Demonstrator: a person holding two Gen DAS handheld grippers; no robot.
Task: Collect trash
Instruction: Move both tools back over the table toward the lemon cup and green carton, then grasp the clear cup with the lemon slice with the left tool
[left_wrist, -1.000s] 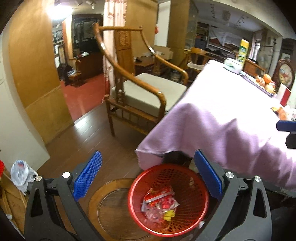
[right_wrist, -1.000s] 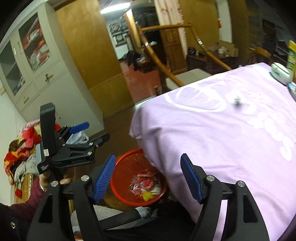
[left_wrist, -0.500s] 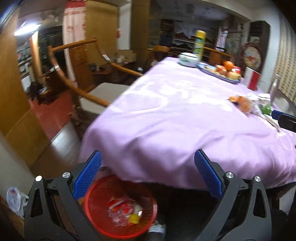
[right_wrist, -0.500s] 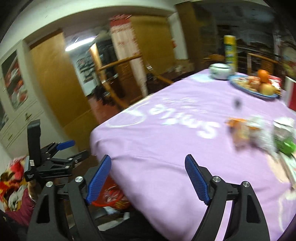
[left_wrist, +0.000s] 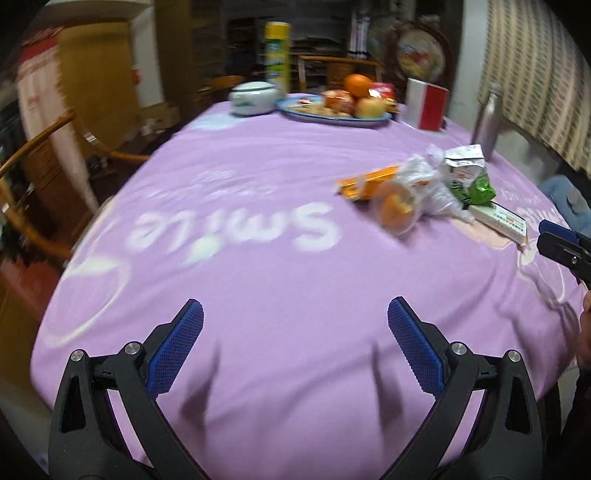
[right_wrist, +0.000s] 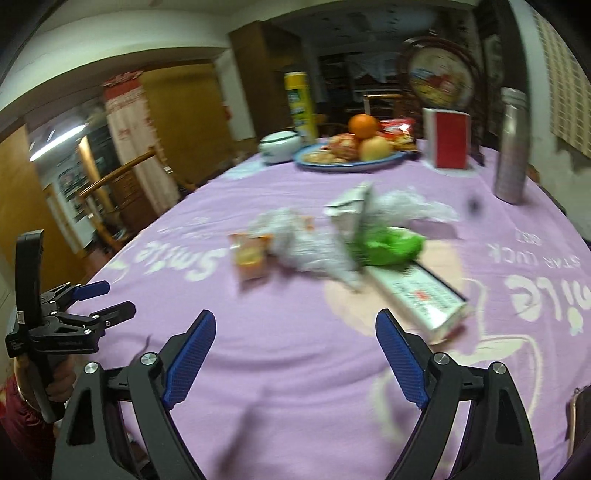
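Note:
A heap of trash lies on the purple tablecloth (left_wrist: 258, 280): an orange wrapper (left_wrist: 369, 181), a clear cup with orange bits (left_wrist: 397, 206), crumpled clear plastic (left_wrist: 428, 184), a milk carton (left_wrist: 465, 166), a green wrapper (left_wrist: 478, 190) and a flat white box (left_wrist: 498, 218). In the right wrist view the white box (right_wrist: 421, 295) lies just ahead of my right gripper (right_wrist: 295, 354), with the green wrapper (right_wrist: 395, 245) and orange wrapper (right_wrist: 249, 254) behind it. My left gripper (left_wrist: 295, 347) is open and empty over the near tablecloth. My right gripper is open and empty. The trash basket is out of view.
At the table's far end stand a blue fruit plate (left_wrist: 336, 110), a white lidded bowl (left_wrist: 253, 98), a yellow can (left_wrist: 277, 55), a red and white box (left_wrist: 426, 103) and a steel bottle (left_wrist: 487, 125). A wooden chair (left_wrist: 40, 147) stands at the left.
Both grippers have swung up and right, away from the red basket on the floor, and now face the tabletop and the trash heap. Both stay open.

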